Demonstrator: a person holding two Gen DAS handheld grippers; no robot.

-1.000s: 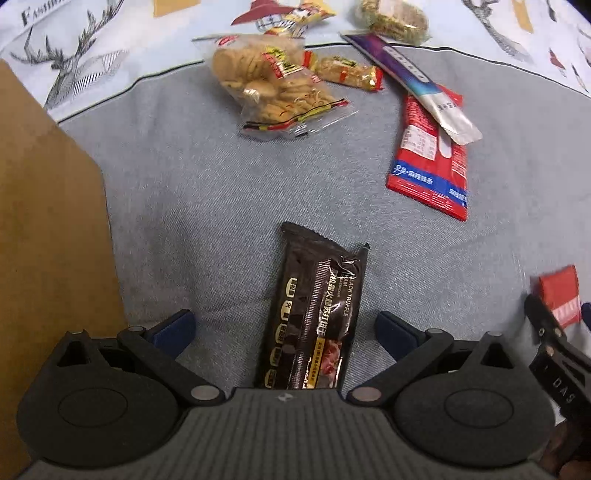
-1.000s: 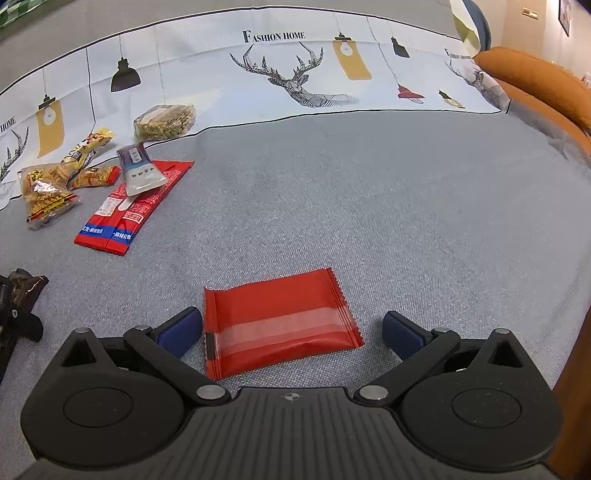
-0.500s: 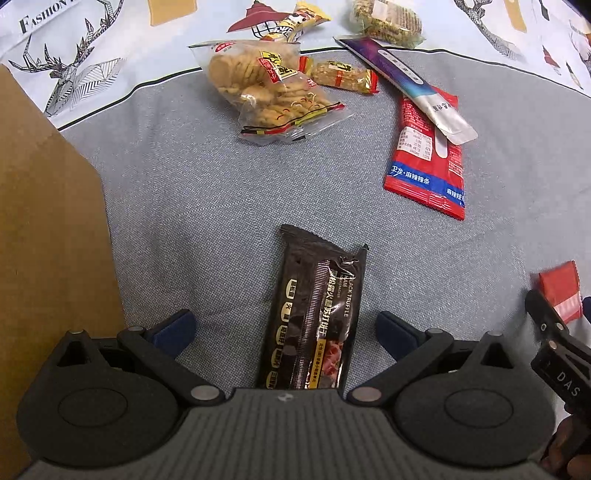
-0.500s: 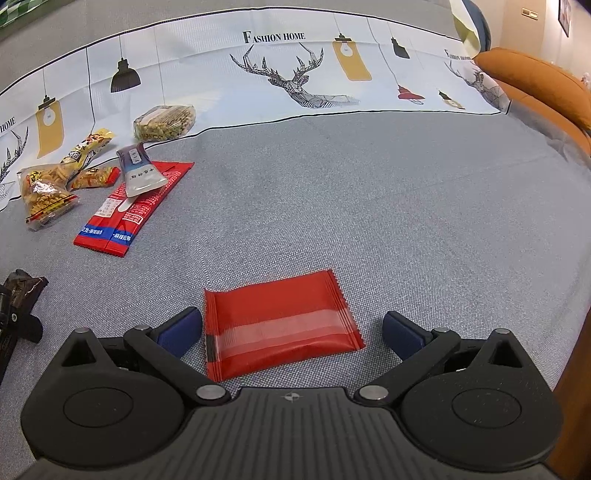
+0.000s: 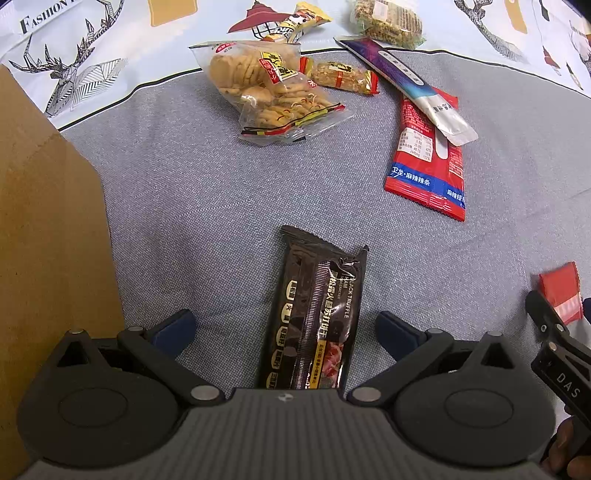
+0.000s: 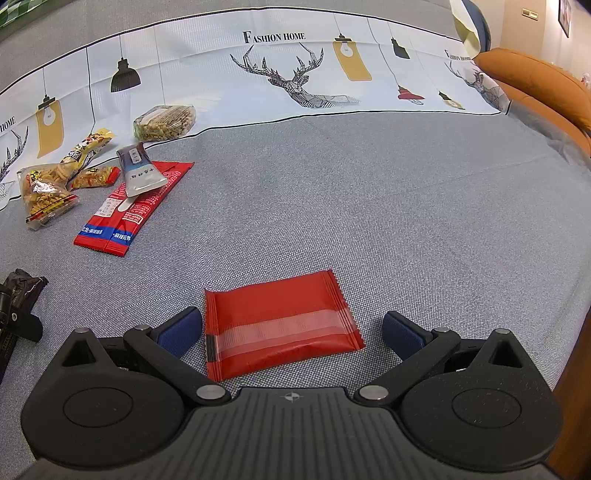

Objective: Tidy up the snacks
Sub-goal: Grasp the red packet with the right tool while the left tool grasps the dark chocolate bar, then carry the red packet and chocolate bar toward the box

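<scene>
A black biscuit bar (image 5: 314, 314) lies lengthwise on the grey cloth between the blue pads of my left gripper (image 5: 284, 328), which is open and clear of it on both sides. In the right wrist view a red flat packet (image 6: 277, 325) lies between the wide-open fingers of my right gripper (image 6: 291, 328), its left edge close to the left pad (image 6: 181, 330). The same red packet (image 5: 561, 291) and the right gripper's frame show at the right edge of the left wrist view.
A brown cardboard box wall (image 5: 44, 229) stands at the left. Farther back lie a clear bag of biscuits (image 5: 269, 92), a red-and-blue packet (image 5: 428, 155) with a purple-white stick pack (image 5: 413, 88) on it, and several small snacks (image 5: 388, 22). An orange cushion (image 6: 543, 85) is at the right.
The left wrist view has drifted slightly, so the far snacks sit a little lower in the frame. The black bar, the red packet and both grippers keep their places and openings.
</scene>
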